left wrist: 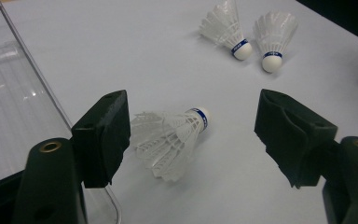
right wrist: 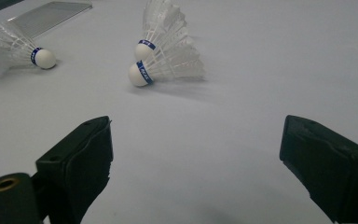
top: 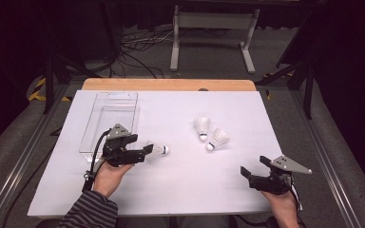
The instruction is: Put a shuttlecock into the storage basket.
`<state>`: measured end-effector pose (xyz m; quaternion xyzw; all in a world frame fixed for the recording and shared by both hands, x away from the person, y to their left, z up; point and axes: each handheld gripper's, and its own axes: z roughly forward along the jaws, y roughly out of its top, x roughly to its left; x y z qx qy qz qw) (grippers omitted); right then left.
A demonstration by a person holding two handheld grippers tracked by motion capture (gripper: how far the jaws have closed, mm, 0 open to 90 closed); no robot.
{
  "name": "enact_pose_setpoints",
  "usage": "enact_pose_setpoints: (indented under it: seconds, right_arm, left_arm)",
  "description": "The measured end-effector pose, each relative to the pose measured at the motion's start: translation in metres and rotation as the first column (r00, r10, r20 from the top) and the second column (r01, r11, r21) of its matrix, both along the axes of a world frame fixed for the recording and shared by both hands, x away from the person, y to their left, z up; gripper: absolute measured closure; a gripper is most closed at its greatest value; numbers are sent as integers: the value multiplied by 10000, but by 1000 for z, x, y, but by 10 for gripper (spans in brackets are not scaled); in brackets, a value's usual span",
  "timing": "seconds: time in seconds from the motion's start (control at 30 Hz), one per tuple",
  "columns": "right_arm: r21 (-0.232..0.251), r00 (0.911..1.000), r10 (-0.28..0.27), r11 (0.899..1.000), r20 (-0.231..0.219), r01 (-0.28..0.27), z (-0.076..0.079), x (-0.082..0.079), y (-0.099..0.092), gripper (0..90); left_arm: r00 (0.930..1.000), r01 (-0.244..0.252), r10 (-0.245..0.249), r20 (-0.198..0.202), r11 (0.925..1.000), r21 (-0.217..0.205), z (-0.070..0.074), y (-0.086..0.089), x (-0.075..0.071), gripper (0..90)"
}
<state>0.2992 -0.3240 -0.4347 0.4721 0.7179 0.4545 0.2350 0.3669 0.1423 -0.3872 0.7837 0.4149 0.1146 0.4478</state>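
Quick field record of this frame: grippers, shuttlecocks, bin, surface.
left gripper: open, jaws either side of the white feather shuttlecock with a blue band; one pad at its feathers, no clamp seen
right gripper: open, nothing between jaws
other shuttlecocks: two white feather shuttlecocks, lying side by side mid-table
clear plastic bin: far left of table, looks empty
surface: white table top

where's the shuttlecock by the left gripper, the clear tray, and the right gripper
shuttlecock (left wrist: 172,140), left gripper view, on its feather skirt
clear tray (top: 116,96), high view, on its far rim
right gripper (top: 253,165), high view, midway between its fingertips
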Motion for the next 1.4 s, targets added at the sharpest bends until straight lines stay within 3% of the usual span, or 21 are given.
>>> enact_pose_setpoints:
  seconds: [0.23, 0.3, 0.53, 1.0, 1.23, 1.4]
  right_arm:
    - [8, 10000, 12, 10000, -8, -12, 0, 0, 0, 100]
    - [8, 10000, 8, 10000, -9, -8, 0, 0, 0, 100]
    - [20, 10000, 11, 10000, -3, -11, 0, 0, 0, 100]
    - [27, 10000, 21, 10000, 2, -21, 0, 0, 0, 100]
    - [-2, 10000, 35, 10000, 2, -35, 0, 0, 0, 100]
    - [6, 10000, 51, 10000, 25, -51, 0, 0, 0, 100]
  left_arm:
    - [9981, 84, -50, -621, 9985, 549, 5, -7, 6, 318]
    - [9950, 69, -3, -996, 9978, 663, 5, -10, 7, 328]
    - [9883, 53, 122, -1521, 9935, 1135, 5, -16, 14, 359]
    - [9741, 52, 369, -2230, 9827, 1853, -1, -26, 24, 404]
    - [9727, 162, 368, -2293, 9743, 2248, -5, -30, 27, 397]
    - [9675, 145, 453, -2488, 9722, 2337, -8, -32, 29, 393]
